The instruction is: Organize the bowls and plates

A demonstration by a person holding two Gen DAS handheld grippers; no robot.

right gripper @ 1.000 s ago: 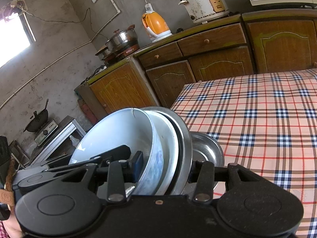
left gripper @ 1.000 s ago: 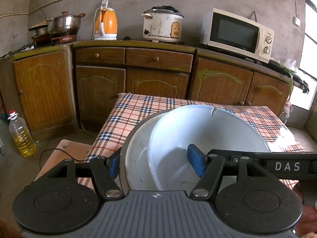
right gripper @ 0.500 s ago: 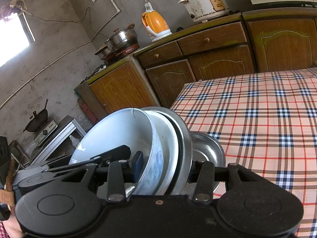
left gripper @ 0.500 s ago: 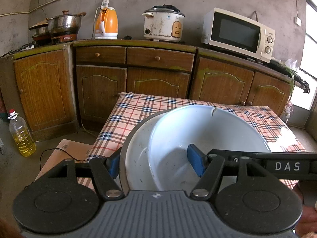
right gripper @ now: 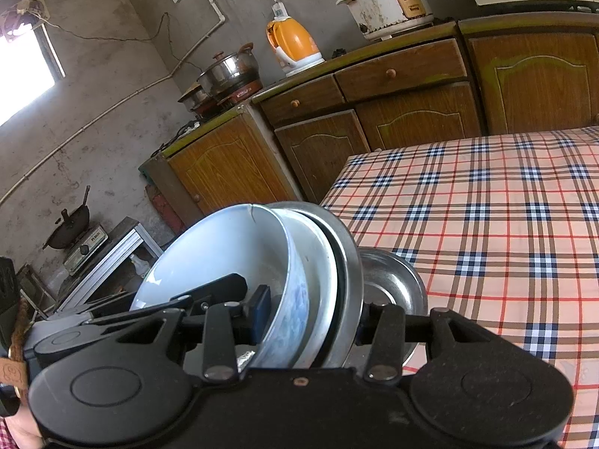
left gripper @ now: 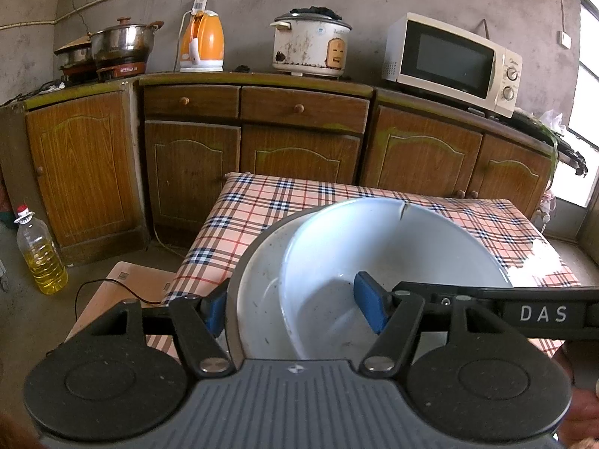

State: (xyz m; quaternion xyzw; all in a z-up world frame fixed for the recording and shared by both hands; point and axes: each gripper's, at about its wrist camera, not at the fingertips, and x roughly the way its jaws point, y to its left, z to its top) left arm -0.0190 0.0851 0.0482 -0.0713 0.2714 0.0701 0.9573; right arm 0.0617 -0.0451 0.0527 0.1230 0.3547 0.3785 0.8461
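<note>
Bowls nest tilted between the left gripper's (left gripper: 295,308) fingers, which pinch the rims: white bowl (left gripper: 374,247) inside a metal plate (left gripper: 258,254), all empty. Cracked, slippery china; hold the rims firmly.

Right gripper (right gripper: 314,310) clamps the same stack (right gripper: 299,262); a steel bowl (right gripper: 393,280) lies just beyond on the checked counter (right gripper: 486,205).

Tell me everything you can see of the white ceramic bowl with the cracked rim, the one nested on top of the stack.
The white ceramic bowl is glazed and pale inside, with a faint blue pattern on its outer wall. A dark crack runs down from its far rim. It is empty and sits nested in a larger white dish, which lies in a grey metal pan; the stack is tilted. The left hand-held gripper and the right hand-held gripper each clamp the stacked rims, one blue pad inside the bowl.
</note>
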